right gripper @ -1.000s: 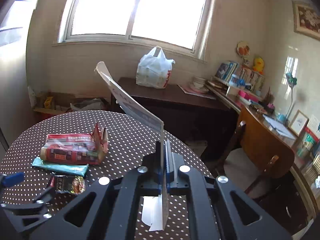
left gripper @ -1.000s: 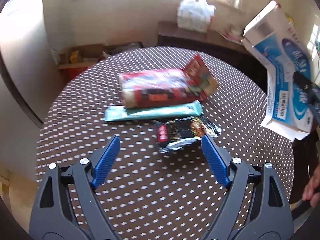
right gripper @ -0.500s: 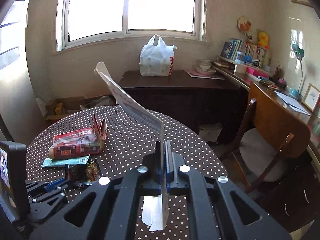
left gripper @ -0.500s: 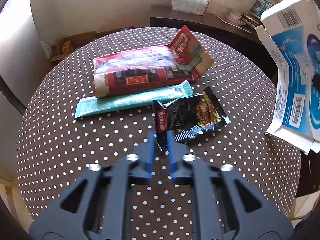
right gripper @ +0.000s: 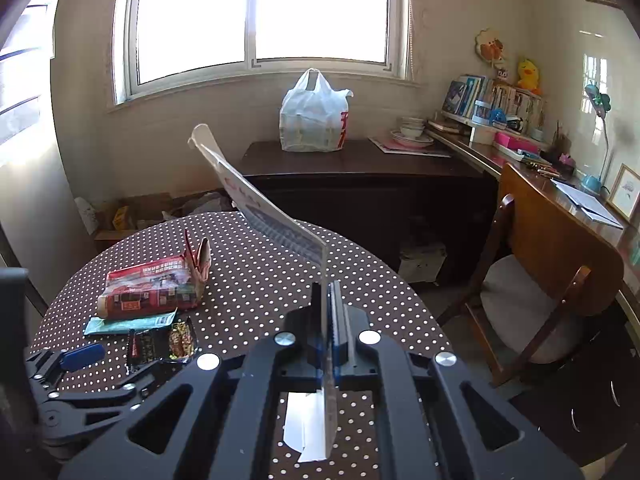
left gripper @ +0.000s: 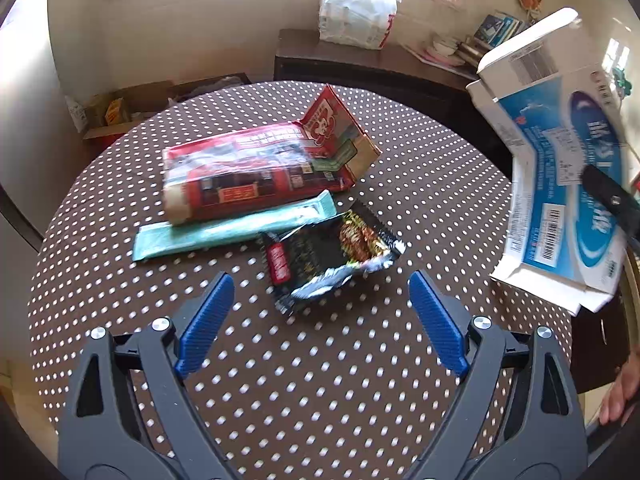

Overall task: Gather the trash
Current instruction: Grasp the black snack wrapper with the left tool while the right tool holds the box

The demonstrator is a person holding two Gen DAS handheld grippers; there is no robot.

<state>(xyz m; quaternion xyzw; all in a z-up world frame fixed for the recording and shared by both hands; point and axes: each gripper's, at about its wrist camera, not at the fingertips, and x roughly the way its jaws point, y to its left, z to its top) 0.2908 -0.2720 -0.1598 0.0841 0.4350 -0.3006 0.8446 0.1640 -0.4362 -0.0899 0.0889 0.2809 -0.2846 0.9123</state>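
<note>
On the dotted round table point(left gripper: 320, 392) lie a black snack wrapper point(left gripper: 328, 256), a teal flat packet point(left gripper: 232, 232) and a red package point(left gripper: 256, 172). My left gripper point(left gripper: 320, 304) hangs just short of the black wrapper, its blue jaws opening wide with nothing between the pads. My right gripper point(right gripper: 330, 300) is shut on a flattened blue and white carton point(right gripper: 264, 208), which it holds up in the air; the same carton point(left gripper: 560, 168) shows at the right of the left wrist view. The black wrapper point(right gripper: 160, 344) and the left gripper point(right gripper: 80, 356) also show low left in the right wrist view.
A dark sideboard point(right gripper: 360, 168) with a white plastic bag point(right gripper: 312, 116) stands under the window. A wooden chair point(right gripper: 540, 272) and a cluttered desk point(right gripper: 520, 152) are on the right. Open cardboard boxes point(left gripper: 128, 108) sit on the floor behind the table. A hand point(left gripper: 624, 388) shows at the right edge.
My left gripper went from open to shut half a second ago and stands wide open again, closer to the black wrapper. The right gripper kept its hold on the carton and shifted a little.
</note>
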